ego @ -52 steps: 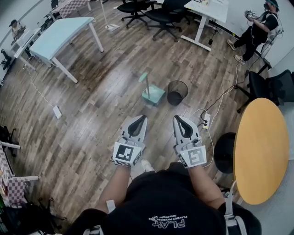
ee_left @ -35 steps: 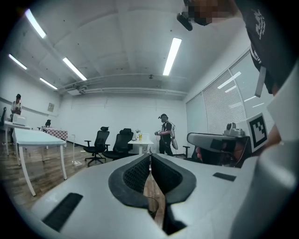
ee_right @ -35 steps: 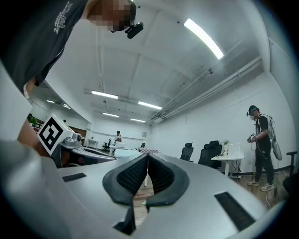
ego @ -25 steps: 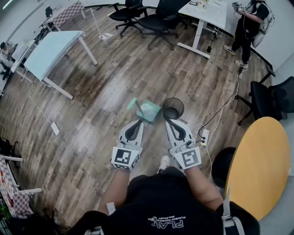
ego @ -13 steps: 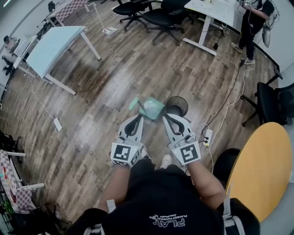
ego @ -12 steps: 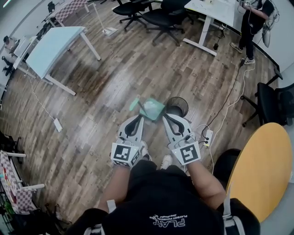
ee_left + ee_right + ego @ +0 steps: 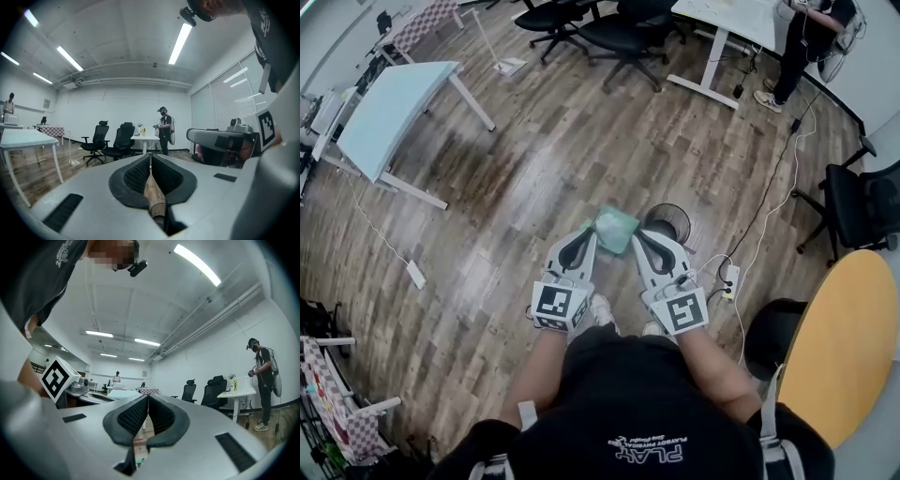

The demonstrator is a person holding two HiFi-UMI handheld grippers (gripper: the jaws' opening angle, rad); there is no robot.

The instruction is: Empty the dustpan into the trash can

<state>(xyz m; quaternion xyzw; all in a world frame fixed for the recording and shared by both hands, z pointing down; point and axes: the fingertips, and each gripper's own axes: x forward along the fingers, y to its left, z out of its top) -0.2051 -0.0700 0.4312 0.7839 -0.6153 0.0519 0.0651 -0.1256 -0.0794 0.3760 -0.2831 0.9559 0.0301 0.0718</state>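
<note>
In the head view the teal dustpan [image 7: 617, 230] stands on the wood floor, and the black mesh trash can [image 7: 670, 222] is right beside it on its right. My left gripper [image 7: 589, 235] is shut and empty, with its tips at the dustpan's left edge. My right gripper [image 7: 639, 237] is also shut and empty; its tips sit between the dustpan and the can and cover part of the can's rim. In the left gripper view the left gripper [image 7: 150, 157] has its jaws meeting with nothing gripped. The right gripper view shows the right gripper [image 7: 148, 397] the same way.
A light blue table [image 7: 394, 103] stands at the far left and black office chairs [image 7: 581, 23] by a white desk [image 7: 727, 14] at the back. A person [image 7: 806, 37] stands at the back right. A round yellow table [image 7: 839, 347], a black chair [image 7: 862, 202] and a power strip [image 7: 729, 281] with cables lie to the right.
The person has walked forward: the dustpan and trash can, earlier well ahead of the grippers, now sit right at the gripper tips. Both grippers stayed shut side by side.
</note>
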